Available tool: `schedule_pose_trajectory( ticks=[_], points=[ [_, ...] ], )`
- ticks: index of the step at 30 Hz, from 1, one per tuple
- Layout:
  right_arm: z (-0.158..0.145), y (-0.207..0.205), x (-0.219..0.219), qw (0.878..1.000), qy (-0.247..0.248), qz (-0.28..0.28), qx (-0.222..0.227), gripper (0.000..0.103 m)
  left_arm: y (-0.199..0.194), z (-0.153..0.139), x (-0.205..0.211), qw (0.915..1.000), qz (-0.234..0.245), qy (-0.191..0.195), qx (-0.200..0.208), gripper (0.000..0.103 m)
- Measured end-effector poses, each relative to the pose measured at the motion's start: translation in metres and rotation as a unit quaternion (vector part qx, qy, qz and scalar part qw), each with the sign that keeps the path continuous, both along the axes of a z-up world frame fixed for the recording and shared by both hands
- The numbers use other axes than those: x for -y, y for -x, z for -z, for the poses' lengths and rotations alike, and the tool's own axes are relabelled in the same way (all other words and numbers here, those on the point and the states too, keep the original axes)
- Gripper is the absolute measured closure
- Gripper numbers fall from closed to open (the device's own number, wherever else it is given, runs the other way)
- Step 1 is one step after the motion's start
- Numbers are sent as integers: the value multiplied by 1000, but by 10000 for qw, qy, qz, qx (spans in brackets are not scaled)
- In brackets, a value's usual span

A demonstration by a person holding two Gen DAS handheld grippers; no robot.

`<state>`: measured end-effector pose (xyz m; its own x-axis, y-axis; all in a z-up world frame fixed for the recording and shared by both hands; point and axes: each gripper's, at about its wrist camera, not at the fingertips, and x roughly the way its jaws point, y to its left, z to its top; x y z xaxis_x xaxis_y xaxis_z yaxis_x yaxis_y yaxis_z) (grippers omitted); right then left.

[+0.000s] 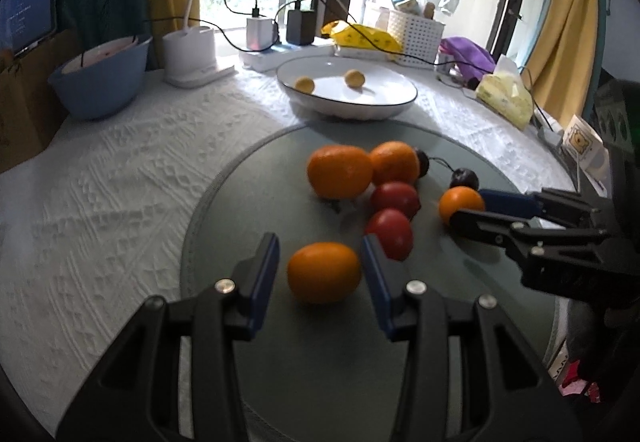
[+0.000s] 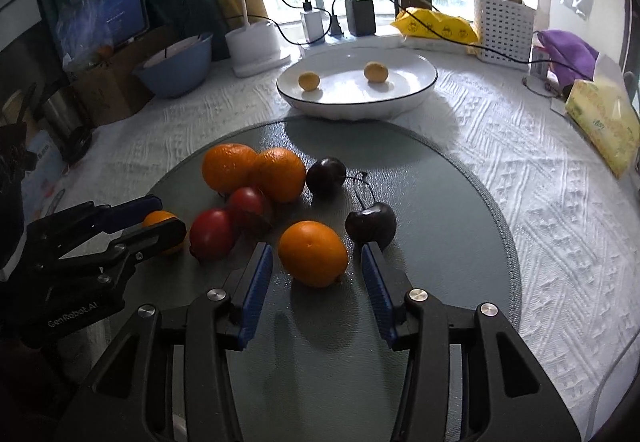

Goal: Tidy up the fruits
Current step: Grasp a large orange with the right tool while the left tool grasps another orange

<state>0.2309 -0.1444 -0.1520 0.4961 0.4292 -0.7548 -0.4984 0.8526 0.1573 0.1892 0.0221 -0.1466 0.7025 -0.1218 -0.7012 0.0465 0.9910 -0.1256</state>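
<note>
Orange kumquat [image 1: 324, 272] sits on the grey-green round mat [image 1: 248, 201], framed between the left gripper's [image 1: 320, 274] blue pads with a gap on each side, so spread, nothing pinched. Same on the other side: second kumquat [image 2: 313, 253] lies between the right gripper's [image 2: 318, 274] fingers, pads clear of it, no contact I can see. Step in hand looks like a paired pre-grasp on the small orange fruits. Next move, my read: ease each gripper a bit further around its fruit, close gently on the widest part, lift, carry to the white plate [image 2: 424, 81]. Watch the red tomato [image 1: 390, 234] just beside the left gripper's inner finger and the dark cherry [image 2: 370, 226] right at the right gripper's outer fingertip; either may get nudged. Remaining on the mat: two bigger oranges [image 2: 228, 166] touching each other, a second tomato [image 2: 250, 206], a second cherry [image 2: 325, 171]. Plate beyond the mat holds two small yellowish fruits [image 2: 309, 80], well apart. Blue bowl [image 1: 100, 89] off to the left, contents not readable. White basket [image 2: 502, 27] near the window holds bottles or jars.
</note>
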Motion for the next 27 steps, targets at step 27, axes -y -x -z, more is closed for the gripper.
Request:
schedule_pose_trajectory(
  ticks=[27],
  points=[
    [-14,3,0,9999,-52,-77,125,64,9,-18,3,9999,160,22,-15,65]
  ],
)
